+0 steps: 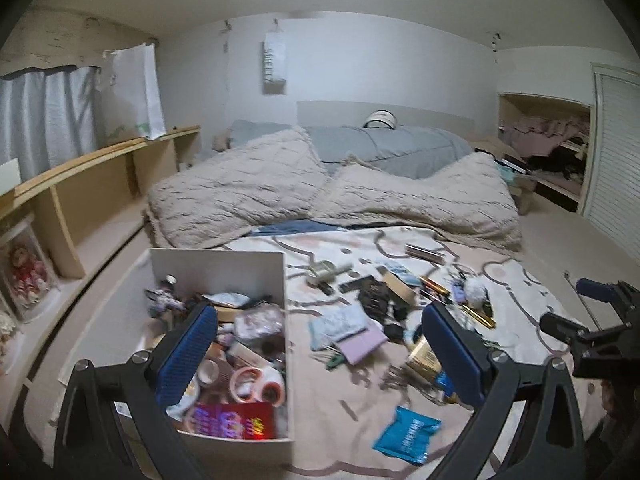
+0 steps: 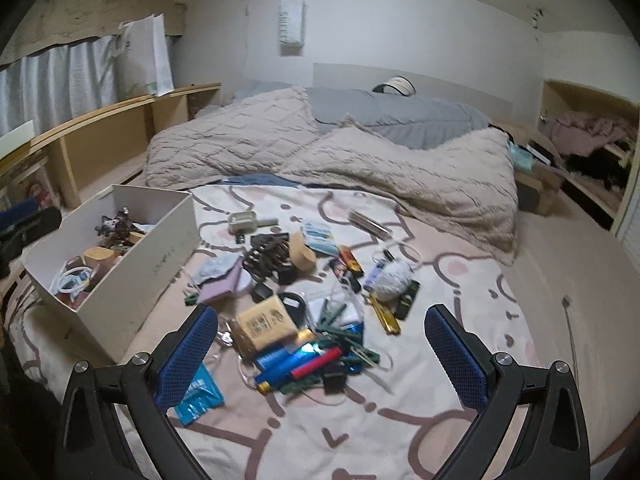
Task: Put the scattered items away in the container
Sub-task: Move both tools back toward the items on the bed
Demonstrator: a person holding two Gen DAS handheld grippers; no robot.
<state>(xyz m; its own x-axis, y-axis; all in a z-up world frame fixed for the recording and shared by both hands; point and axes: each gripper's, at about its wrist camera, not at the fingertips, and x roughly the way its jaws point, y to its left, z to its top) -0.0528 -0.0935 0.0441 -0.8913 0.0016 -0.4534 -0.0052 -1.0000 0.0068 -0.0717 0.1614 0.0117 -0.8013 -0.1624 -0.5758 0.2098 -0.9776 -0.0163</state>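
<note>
A white open box (image 1: 224, 268) (image 2: 160, 248) sits on the left of the bed, holding tape rolls (image 1: 256, 384), a red packet and other small things. Scattered items lie on the patterned blanket to its right: a blue sachet (image 1: 408, 434) (image 2: 198, 398), a lilac pad (image 1: 362, 342) (image 2: 220, 286), a tan box (image 2: 264, 324), blue and red tubes (image 2: 296, 364), a white yarn ball (image 2: 394, 274). My left gripper (image 1: 320, 356) hovers open above the box's right wall, nothing between its fingers. My right gripper (image 2: 320, 356) stands open above the pile, empty.
Rumpled beige and grey duvets (image 1: 320, 184) cover the far half of the bed. A wooden shelf unit (image 1: 80, 200) runs along the left wall, an open closet (image 1: 544, 148) stands at the right. The right gripper's body (image 1: 588, 332) shows at the left wrist view's right edge.
</note>
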